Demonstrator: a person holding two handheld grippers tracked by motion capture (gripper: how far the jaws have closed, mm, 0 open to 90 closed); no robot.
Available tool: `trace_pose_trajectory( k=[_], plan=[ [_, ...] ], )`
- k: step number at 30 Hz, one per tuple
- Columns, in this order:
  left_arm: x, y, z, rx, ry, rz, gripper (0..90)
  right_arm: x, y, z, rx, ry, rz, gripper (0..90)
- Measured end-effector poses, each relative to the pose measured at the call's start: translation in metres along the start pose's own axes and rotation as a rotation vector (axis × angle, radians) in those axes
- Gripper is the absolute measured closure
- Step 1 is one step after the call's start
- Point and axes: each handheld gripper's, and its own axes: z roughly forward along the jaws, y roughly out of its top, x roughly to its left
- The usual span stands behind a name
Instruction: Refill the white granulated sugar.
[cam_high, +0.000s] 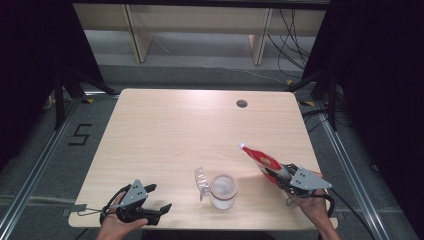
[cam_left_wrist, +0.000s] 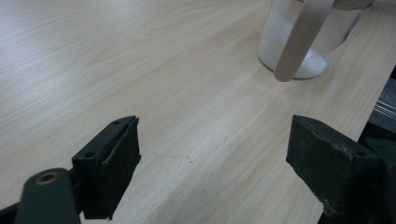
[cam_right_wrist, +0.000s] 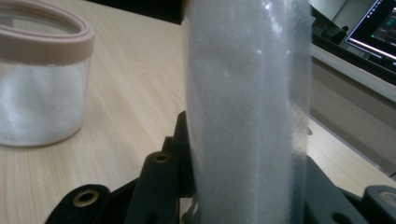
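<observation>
Light wood table (cam_high: 165, 130), grey floor, dark curtains. Left gripper (cam_high: 159, 198) gaped wide, empty. Right gripper (cam_high: 281, 176) clamped red-white pouch (cam_high: 262, 159), long axis up-left from jaws. Open jar (cam_high: 222, 191) between grippers.

Jar (cam_high: 222, 191): I see clear glass, part full of white grains, upright near the table's (cam_high: 165, 130) front edge, hinged lid (cam_high: 201, 182) swung open to its left.
Bag (cam_high: 264, 161): red and white, tilted, held off the table near its right edge.
</observation>
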Motion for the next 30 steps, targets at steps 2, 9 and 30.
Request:
trace_pose_trajectory(
  k=[2, 9, 30],
  plan=[
    [0.000, 0.000, 0.000, 0.000, 0.001, 0.007, 16.8, -0.002, -0.001, 0.000, 0.003, -0.002, 0.028, 70.4],
    [0.001, 0.000, -0.001, 0.012, 0.007, 0.013, 16.7, -0.004, -0.001, -0.003, 0.046, -0.027, 0.119, 70.1],
    [0.002, 0.001, 0.000, 0.009, 0.004, 0.037, 16.8, -0.003, -0.007, -0.023, 0.067, -0.082, 0.360, 69.9]
  ],
)
